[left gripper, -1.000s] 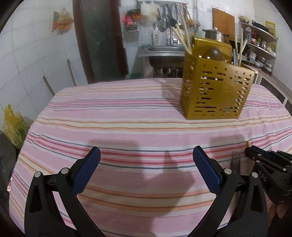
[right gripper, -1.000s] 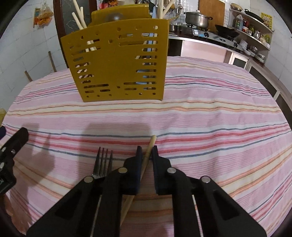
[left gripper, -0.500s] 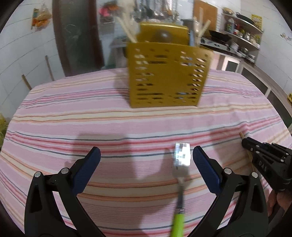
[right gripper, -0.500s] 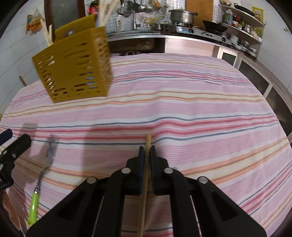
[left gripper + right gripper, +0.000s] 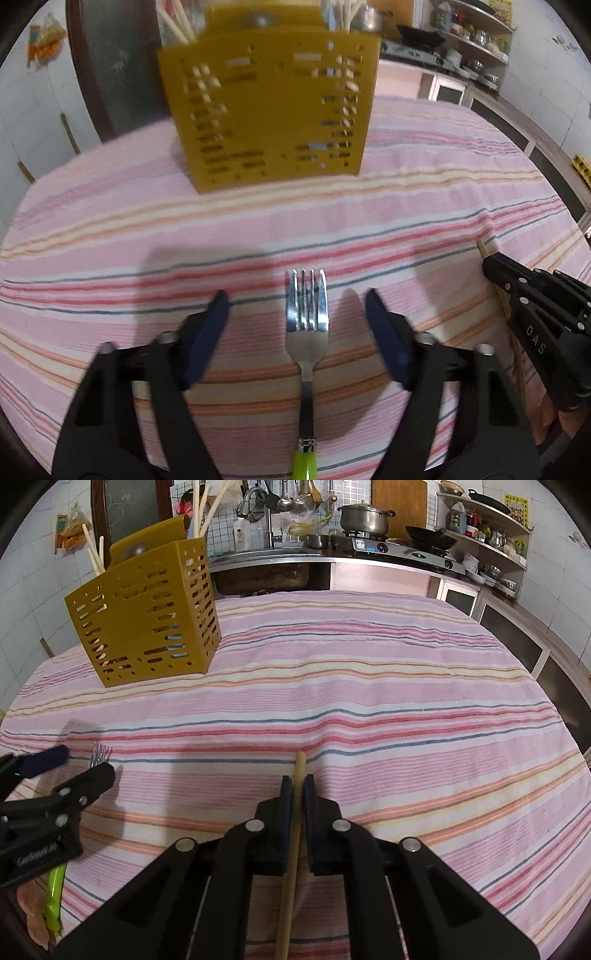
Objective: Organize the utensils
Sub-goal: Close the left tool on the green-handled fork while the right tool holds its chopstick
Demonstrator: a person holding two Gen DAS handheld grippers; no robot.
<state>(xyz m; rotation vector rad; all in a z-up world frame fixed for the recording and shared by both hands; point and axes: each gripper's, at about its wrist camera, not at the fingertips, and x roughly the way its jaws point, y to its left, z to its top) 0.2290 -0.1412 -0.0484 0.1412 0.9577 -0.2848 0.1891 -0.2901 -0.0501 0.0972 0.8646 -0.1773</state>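
Observation:
A fork (image 5: 306, 310) with a green handle (image 5: 304, 463) lies on the striped cloth, tines toward the yellow perforated utensil caddy (image 5: 269, 110). My left gripper (image 5: 295, 299) straddles the fork's head. Its jaws are closing and the blue pads stand clear of the fork on both sides. In the right wrist view my right gripper (image 5: 298, 786) is shut on a wooden chopstick (image 5: 300, 764) that lies along the cloth and pokes out past the pads. The left gripper (image 5: 83, 764) and fork (image 5: 100, 754) show at that view's left edge. The caddy (image 5: 147, 616) holds several chopsticks and utensils.
The table's cloth (image 5: 369, 686) runs to a rounded edge at the right. Behind it are a sink (image 5: 266, 559), a stove with a pot (image 5: 364, 517) and shelves (image 5: 487, 528). My right gripper (image 5: 496, 267) sits close to the right of the left one.
My left gripper moved in over the fork, which now lies between its jaws, and the jaws narrowed. The right gripper carried the chopstick away from the caddy's front, then stayed still.

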